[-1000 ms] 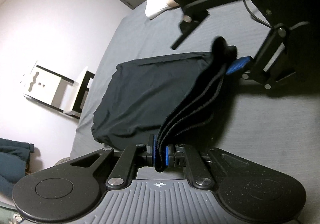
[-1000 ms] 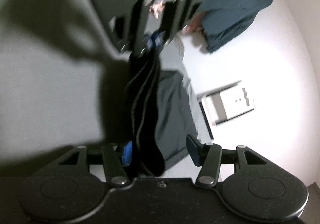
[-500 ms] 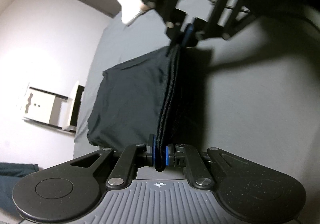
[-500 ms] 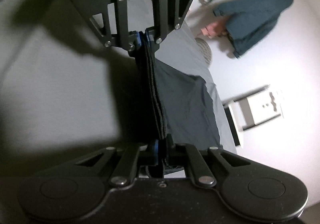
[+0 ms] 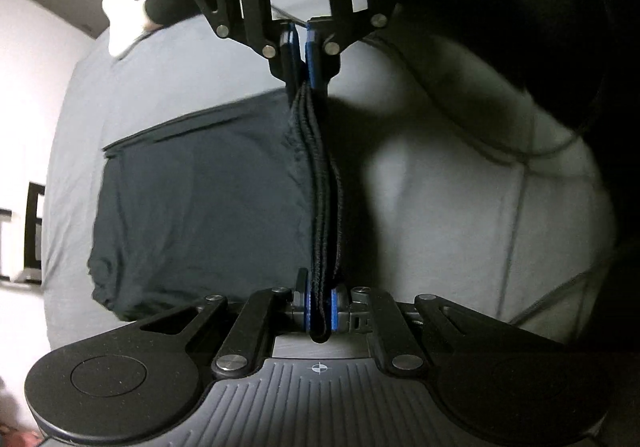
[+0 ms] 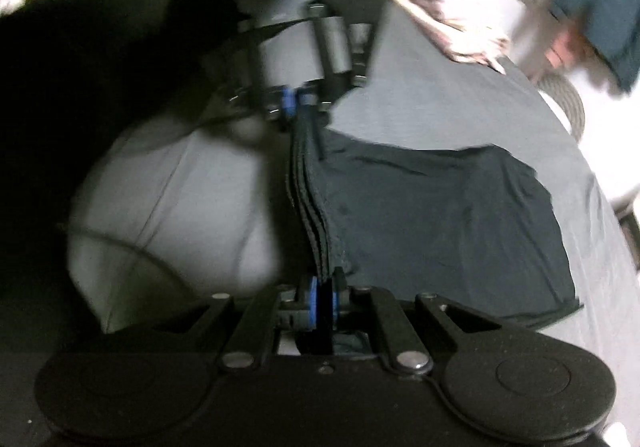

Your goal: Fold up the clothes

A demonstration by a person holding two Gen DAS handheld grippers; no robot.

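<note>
**Both grippers pinch the layered edge of a dark garment above the grey sheet**

Nearest the left wrist camera, the left gripper (image 5: pixel 319 305) has its blue pads pressed together on the stacked edge of the dark garment (image 5: pixel 200 203). Several dark layers of that edge run straight away from it as a taut band. At the far end of the band the right gripper (image 5: pixel 303 47) faces back, its pads also clamped on the same edge. The rest of the garment hangs to the left of the band and spreads across the grey sheet (image 5: pixel 460 215). A thin dark cable (image 5: pixel 516 157) curves over the sheet at the right. Farther off, at the upper left, a white object (image 5: pixel 120 19) rests on the sheet; it is too blurred to identify.

The right wrist view is motion-blurred. Its own pads close on the band at the bottom, and the cloth spreads to the right there. Beyond the sheet's far edge hangs a teal cloth (image 6: pixel 600 7).
</note>
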